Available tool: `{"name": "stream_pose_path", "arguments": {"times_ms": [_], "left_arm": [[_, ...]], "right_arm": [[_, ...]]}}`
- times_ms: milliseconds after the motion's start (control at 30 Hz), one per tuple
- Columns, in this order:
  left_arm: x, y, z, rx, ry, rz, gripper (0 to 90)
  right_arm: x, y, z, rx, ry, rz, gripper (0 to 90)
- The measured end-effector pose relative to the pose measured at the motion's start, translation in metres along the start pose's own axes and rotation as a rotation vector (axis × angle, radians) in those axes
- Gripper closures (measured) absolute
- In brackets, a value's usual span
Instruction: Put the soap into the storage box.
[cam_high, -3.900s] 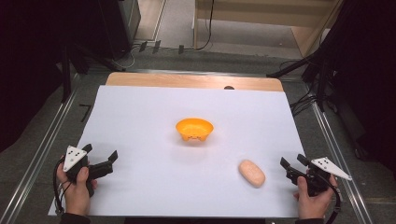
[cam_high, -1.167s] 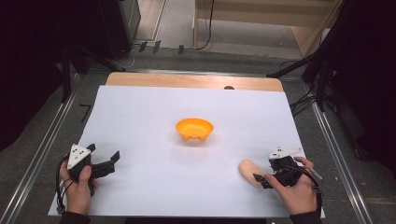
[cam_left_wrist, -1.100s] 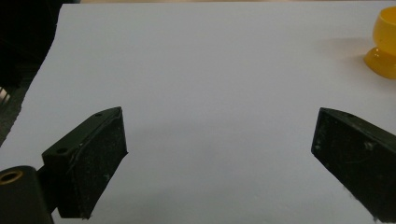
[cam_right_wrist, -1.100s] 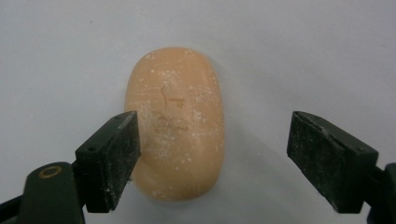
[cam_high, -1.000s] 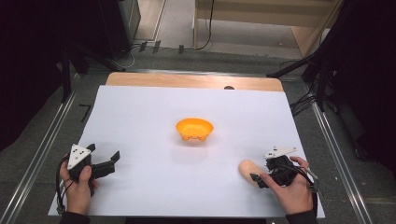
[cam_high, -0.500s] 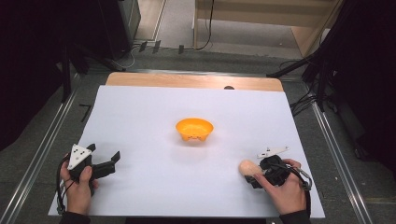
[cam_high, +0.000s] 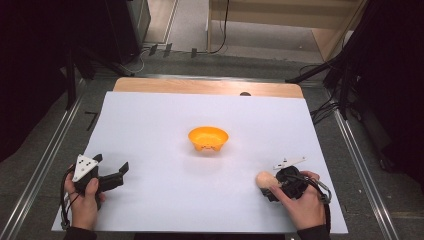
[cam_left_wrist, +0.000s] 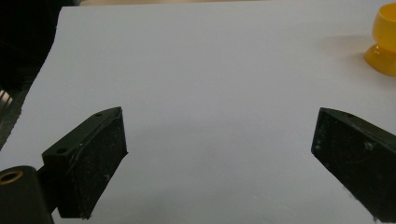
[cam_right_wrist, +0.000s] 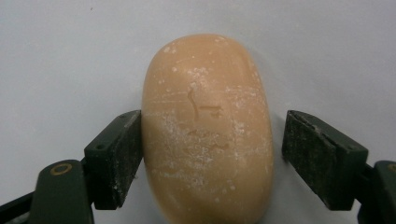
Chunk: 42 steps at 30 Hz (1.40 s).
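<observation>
A tan oval lump, dusted with white specks, lies on the white sheet near the front right. My right gripper straddles it and has just been closing. The left pad touches its side; a narrow gap still shows at the right pad. From above, the right gripper points left at the lump, with a hand over most of it. My left gripper rests at the front left, jaws wide open on bare sheet. An orange footed bowl stands mid-table.
The bowl sits at the far right edge of the left gripper view. A wooden table edge shows beyond the sheet. Metal rails run along both sides, and cables and stands lie on the floor behind.
My right gripper slid left from beside the lump until its jaws came around it, and the jaws narrowed. The left gripper and bowl stayed put.
</observation>
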<state>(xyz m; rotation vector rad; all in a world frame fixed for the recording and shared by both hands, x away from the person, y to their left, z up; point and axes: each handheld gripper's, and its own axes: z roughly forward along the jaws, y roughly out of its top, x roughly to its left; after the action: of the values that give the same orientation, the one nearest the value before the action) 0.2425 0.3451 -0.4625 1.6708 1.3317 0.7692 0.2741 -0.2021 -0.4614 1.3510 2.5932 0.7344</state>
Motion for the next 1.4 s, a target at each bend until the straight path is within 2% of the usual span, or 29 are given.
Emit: {"name": "stream_pose_path", "arguments": {"times_ms": [133, 233, 267, 433, 567, 767, 1067, 1400], "left_arm": [[0.0, 0.0, 0.0, 0.0, 0.0, 0.001, 3.8], [0.0, 0.0, 0.0, 0.0, 0.0, -0.001, 3.8], [0.0, 0.0, 0.0, 0.0, -0.001, -0.002, 3.8], [0.0, 0.0, 0.0, 0.0, -0.001, -0.002, 3.8], [0.0, 0.0, 0.0, 0.001, -0.002, -0.002, 3.8], [0.0, 0.0, 0.0, 0.0, -0.001, -0.001, 3.8], [0.0, 0.0, 0.0, -0.001, -0.002, -0.002, 3.8], [0.0, 0.0, 0.0, -0.002, -0.004, -0.003, 3.8]], "right_arm": [[0.003, 0.0, 0.001, 0.003, -0.027, -0.028, 24.3], [0.005, 0.0, 0.001, 0.004, -0.05, -0.051, 33.2], [0.005, -0.001, 0.0, 0.0, -0.052, -0.056, 33.3], [0.004, -0.001, 0.0, -0.001, -0.042, -0.066, 33.6], [0.001, -0.001, -0.001, -0.004, -0.025, -0.1, 33.7], [0.0, 0.003, -0.003, -0.004, -0.012, -0.113, 33.7], [-0.001, 0.019, -0.008, 0.02, -0.014, -0.163, 33.7], [-0.007, 0.035, -0.013, 0.003, 0.005, -0.195, 33.7]]}}
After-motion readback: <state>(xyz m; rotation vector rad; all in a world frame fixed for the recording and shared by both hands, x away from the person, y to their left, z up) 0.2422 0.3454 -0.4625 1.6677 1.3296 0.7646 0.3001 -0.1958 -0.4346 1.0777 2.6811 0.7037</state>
